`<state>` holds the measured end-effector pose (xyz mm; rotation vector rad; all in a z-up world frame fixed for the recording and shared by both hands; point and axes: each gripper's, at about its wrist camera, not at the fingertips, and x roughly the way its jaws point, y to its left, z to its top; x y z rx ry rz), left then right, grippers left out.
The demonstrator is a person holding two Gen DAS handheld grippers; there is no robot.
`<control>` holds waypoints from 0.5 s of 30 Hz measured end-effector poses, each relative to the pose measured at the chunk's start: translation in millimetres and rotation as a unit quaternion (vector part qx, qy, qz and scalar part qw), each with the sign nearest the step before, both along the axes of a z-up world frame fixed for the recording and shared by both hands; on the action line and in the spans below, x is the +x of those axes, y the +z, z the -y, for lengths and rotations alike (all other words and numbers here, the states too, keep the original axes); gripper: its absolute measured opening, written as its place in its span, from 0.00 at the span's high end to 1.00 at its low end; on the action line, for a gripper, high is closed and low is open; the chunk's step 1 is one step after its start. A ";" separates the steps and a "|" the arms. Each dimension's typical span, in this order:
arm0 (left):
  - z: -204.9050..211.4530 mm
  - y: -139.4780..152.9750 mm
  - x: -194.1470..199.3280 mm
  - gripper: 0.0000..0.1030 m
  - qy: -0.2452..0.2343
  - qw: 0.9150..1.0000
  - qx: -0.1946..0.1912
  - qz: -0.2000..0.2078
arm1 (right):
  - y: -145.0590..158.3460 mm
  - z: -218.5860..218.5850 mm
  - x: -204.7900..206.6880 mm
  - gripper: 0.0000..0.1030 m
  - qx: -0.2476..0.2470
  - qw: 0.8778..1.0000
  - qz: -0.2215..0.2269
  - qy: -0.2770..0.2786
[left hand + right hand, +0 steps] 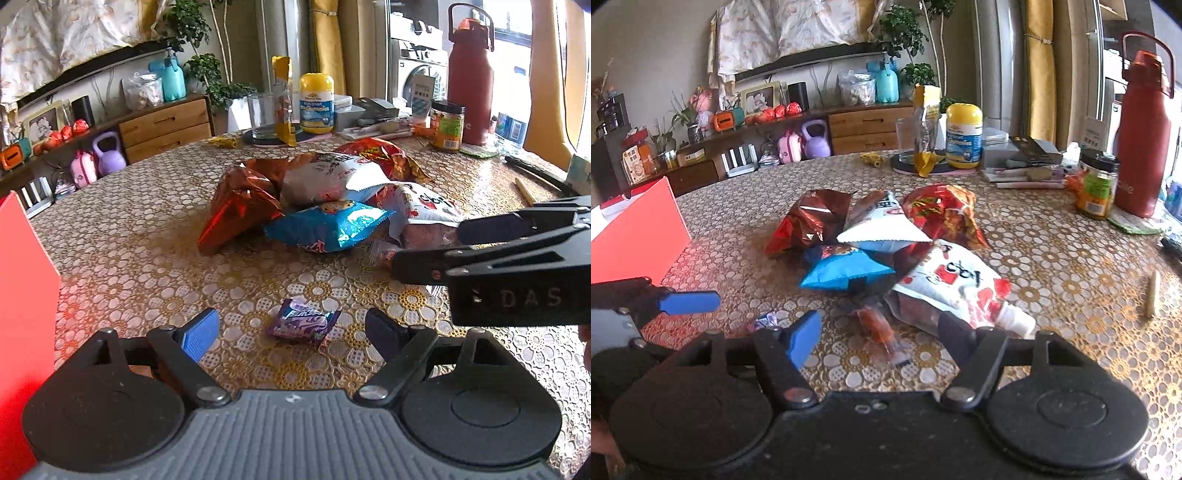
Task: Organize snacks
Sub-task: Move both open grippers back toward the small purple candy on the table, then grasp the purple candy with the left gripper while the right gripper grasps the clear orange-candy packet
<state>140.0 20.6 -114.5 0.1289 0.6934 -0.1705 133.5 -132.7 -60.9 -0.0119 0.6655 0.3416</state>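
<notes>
A heap of snack bags lies mid-table: a brown-red foil bag (pixel 240 206) (pixel 809 221), a blue bag (pixel 328 229) (pixel 846 271), a white bag (pixel 328 177) (pixel 882 229), a red bag (pixel 384 155) (pixel 942 214) and a white-red pouch (pixel 424 218) (pixel 953 288). A small purple candy packet (pixel 303 325) lies between the fingers of my open left gripper (pixel 291 332). My open right gripper (pixel 882 332) hovers over a small orange sachet (pixel 879 326). It shows side-on in the left wrist view (pixel 424 247).
A red box (pixel 22 314) (pixel 639 240) stands at the table's left edge. At the back are a glass (pixel 905 142), a yellow-lidded jar (pixel 964 136), a green-labelled jar (pixel 1097 184), a red bottle (pixel 1141 147) and boxes. A wooden stick (pixel 1152 293) lies right.
</notes>
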 end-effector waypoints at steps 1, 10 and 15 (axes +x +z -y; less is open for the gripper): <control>-0.1 -1.2 0.9 0.16 0.000 1.000 -0.002 0.000 | -0.8 -1.4 2.4 0.36 0.000 1.000 -0.001 0.002; -3.1 -3.8 4.4 0.38 -0.021 0.999 -0.032 -0.001 | -10.3 -14.3 13.0 0.50 -0.010 1.000 -0.015 0.015; -3.1 -2.7 4.2 0.48 -0.020 0.999 -0.032 -0.002 | -12.7 -13.1 16.6 0.55 -0.005 1.000 -0.025 0.011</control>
